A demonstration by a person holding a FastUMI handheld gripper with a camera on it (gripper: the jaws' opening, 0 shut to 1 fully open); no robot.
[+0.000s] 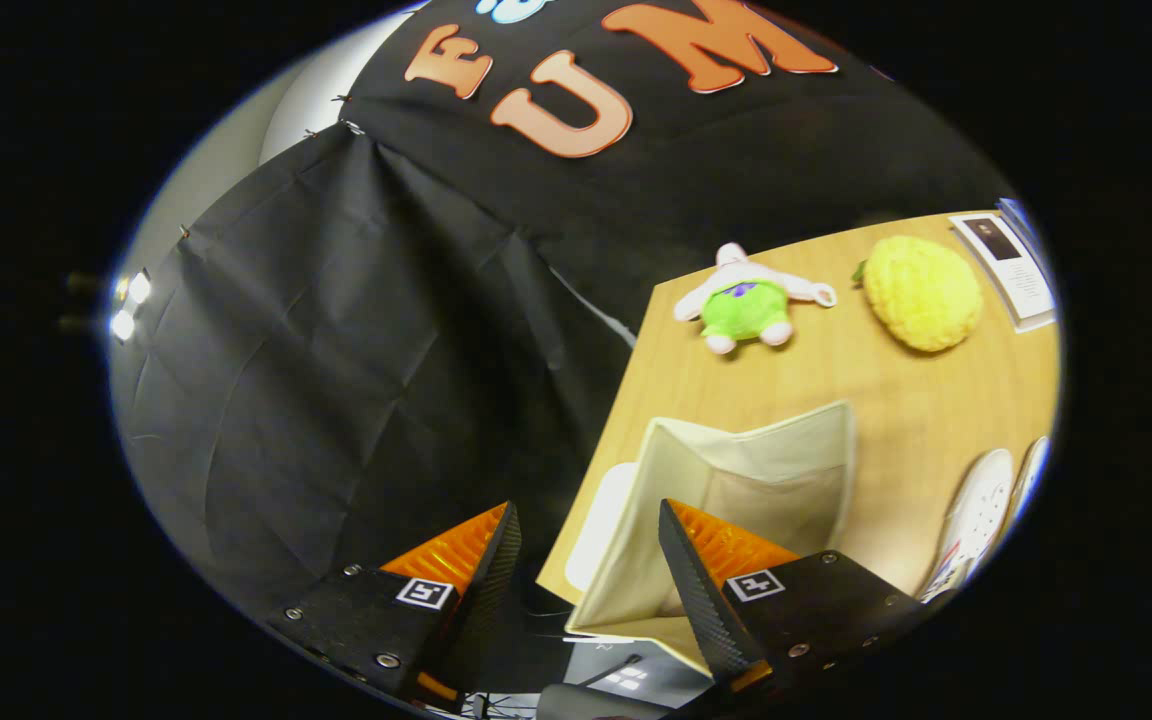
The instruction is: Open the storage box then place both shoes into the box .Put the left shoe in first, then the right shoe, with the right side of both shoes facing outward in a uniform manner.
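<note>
We see the gripper (pixel 581 560) tilted, its 2 fingers spread wide and holding nothing, above the counter's near corner. The open storage box (pixel 736 480) stands just ahead, its near wall partly behind the right finger (pixel 696 580). The wooden counter (pixel 896 400) meets black cloth walls. White shoes (pixel 981 515) lie beside the box; a green plush toy (pixel 748 305) and yellow plush (pixel 921 292) sit beyond.

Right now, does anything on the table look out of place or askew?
Yes: the open storage box sits at the table's near corner, its bottom edge hanging past it. Two white shoes lie beside it; a plush toy lies beyond. The gripper hovers open and empty.
</note>
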